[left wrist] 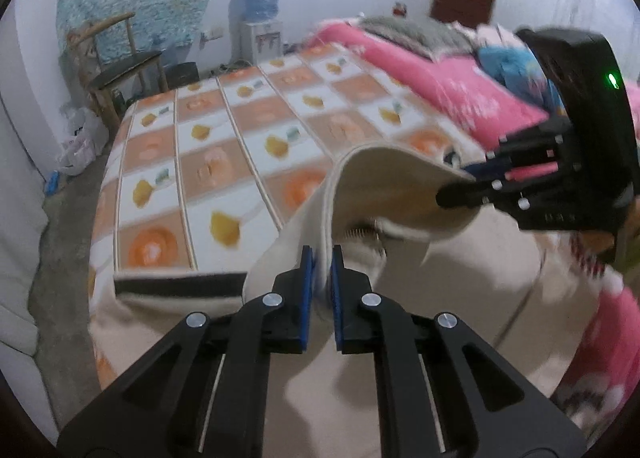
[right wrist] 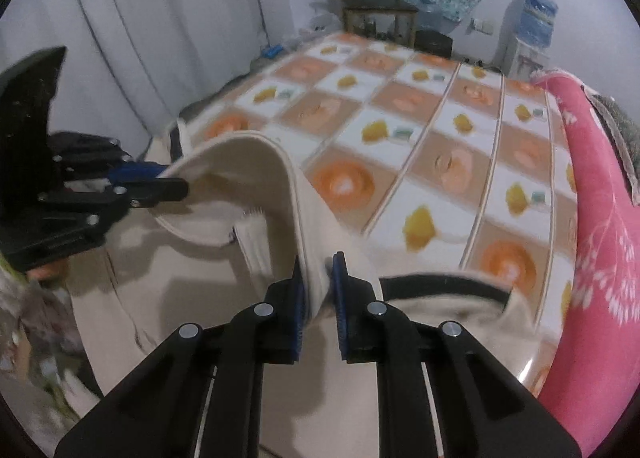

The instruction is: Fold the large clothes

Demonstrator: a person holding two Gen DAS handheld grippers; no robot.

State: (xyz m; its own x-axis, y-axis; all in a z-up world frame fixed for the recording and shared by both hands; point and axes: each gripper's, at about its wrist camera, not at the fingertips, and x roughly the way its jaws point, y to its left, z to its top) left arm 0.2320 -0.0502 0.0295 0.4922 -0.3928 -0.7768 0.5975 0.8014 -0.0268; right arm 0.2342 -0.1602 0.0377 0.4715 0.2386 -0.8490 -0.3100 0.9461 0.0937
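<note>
A cream garment (left wrist: 384, 322) with a zip and dark-trimmed cuffs lies on the bed. Its collar band (left wrist: 384, 162) arches up between the two grippers. In the left wrist view my left gripper (left wrist: 322, 258) is shut on one end of that band, the cloth pinched between the blue pads. The right gripper (left wrist: 452, 188) shows at the right edge there, clamped on the band's other end. In the right wrist view my right gripper (right wrist: 320, 266) is shut on the cream band (right wrist: 256, 146), and the left gripper (right wrist: 172, 182) grips it at the left.
The bed carries a checked orange-and-white sheet (left wrist: 224, 146). A pink quilt (left wrist: 452, 90) with piled clothes lies along one side. A wooden chair (left wrist: 120, 70) and a water dispenser (left wrist: 260, 18) stand beyond the bed, and white curtains (right wrist: 160, 26) hang on the other side.
</note>
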